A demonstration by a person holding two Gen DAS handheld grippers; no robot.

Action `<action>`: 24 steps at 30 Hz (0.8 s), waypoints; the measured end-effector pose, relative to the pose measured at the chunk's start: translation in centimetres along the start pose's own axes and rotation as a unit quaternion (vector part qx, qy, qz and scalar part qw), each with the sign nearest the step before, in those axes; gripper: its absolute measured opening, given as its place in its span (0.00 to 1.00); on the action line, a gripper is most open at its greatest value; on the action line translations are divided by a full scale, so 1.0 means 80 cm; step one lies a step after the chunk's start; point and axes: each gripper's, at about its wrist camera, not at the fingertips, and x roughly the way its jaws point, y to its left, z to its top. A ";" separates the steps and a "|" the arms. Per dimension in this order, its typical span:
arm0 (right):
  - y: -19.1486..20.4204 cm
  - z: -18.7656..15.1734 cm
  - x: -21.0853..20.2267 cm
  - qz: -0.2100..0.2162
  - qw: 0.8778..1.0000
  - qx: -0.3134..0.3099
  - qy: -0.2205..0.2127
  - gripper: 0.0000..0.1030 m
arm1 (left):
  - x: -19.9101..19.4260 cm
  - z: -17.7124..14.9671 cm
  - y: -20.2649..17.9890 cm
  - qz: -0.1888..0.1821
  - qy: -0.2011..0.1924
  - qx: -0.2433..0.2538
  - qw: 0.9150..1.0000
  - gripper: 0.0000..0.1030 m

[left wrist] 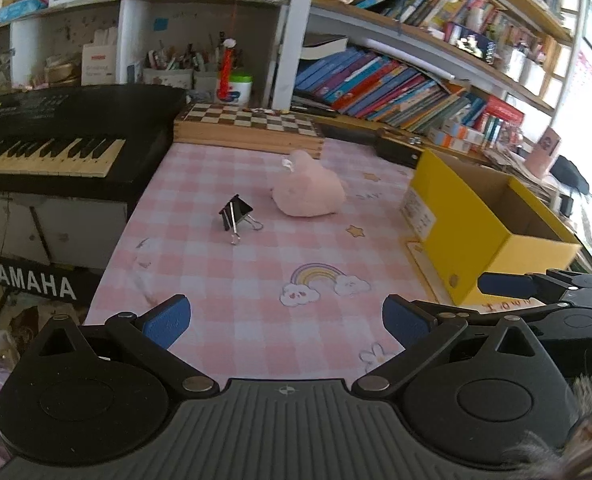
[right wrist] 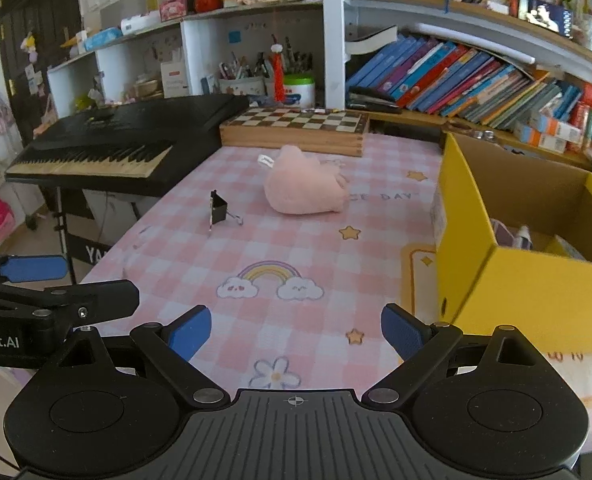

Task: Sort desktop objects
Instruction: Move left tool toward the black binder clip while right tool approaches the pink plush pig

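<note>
Left gripper [left wrist: 286, 322]: fingers spread apart, nothing between them, over the near edge of the pink checked tablecloth [left wrist: 256, 280].
Right gripper [right wrist: 296, 330]: fingers spread apart, nothing held.
Binder clip [left wrist: 236, 216]: on the tablecloth, left of the yellow box [right wrist: 536, 280].
Pink plush toy [left wrist: 308, 192]: between binder clip and yellow box.
Chessboard case [right wrist: 296, 126]: beyond the plush toy.

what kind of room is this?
Most likely a child's room or home study. A desk under a pink checked cloth, packed bookshelves and a Yamaha keyboard point that way, as do the plush toy and chessboard.
</note>
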 end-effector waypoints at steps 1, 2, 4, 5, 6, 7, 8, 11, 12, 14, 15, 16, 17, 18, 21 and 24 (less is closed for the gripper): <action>-0.003 0.004 0.006 0.003 1.000 0.001 0.002 0.91 | 0.006 0.003 0.000 0.003 0.001 -0.004 1.000 1.00; -0.007 0.009 0.012 0.007 1.000 0.002 0.003 0.91 | 0.011 0.006 0.000 0.007 0.001 -0.007 1.000 1.00; -0.012 0.016 0.024 0.013 1.000 0.001 0.006 0.91 | 0.021 0.014 0.000 0.015 -0.001 -0.011 1.000 1.00; -0.014 0.021 0.031 0.017 1.000 -0.001 0.008 0.91 | 0.027 0.018 0.000 0.018 -0.002 -0.014 1.000 1.00; -0.017 0.025 0.038 0.019 1.000 -0.002 0.010 0.91 | 0.032 0.021 0.001 0.020 -0.001 -0.016 1.000 1.00; -0.019 0.029 0.043 0.020 1.000 -0.002 0.012 0.91 | 0.038 0.024 0.001 0.024 -0.001 -0.020 1.000 1.00; -0.023 0.035 0.050 0.023 1.000 0.000 0.014 0.91 | 0.045 0.028 0.002 0.027 0.001 -0.025 0.999 1.00; -0.033 0.048 0.067 0.031 0.999 0.010 0.014 0.91 | 0.062 0.038 0.003 0.039 0.004 -0.031 0.999 1.00; -0.036 0.054 0.073 0.034 0.999 0.014 0.014 0.91 | 0.067 0.042 0.003 0.042 0.004 -0.032 0.999 1.00; -0.041 0.064 0.085 0.037 0.999 0.022 0.014 0.91 | 0.076 0.050 0.003 0.048 0.001 -0.035 0.998 1.00; -0.044 0.070 0.091 0.038 0.999 0.027 0.013 0.91 | 0.081 0.054 0.004 0.050 -0.001 -0.037 0.998 1.00; -0.046 0.077 0.097 0.039 0.999 0.030 0.012 0.91 | 0.086 0.057 0.005 0.051 -0.002 -0.039 0.998 1.00; -0.048 0.084 0.104 0.040 0.999 0.034 0.013 0.91 | 0.092 0.061 0.006 0.054 -0.003 -0.041 0.998 1.00; -0.050 0.090 0.110 0.042 0.998 0.037 0.013 0.91 | 0.098 0.063 0.008 0.056 -0.003 -0.043 0.997 1.00; -0.053 0.109 0.129 0.045 0.998 0.034 0.011 0.91 | 0.119 0.069 0.014 0.063 0.004 -0.052 0.997 1.00; -0.055 0.126 0.145 0.052 0.998 0.031 0.004 0.91 | 0.140 0.075 0.019 0.066 0.011 -0.063 0.996 1.00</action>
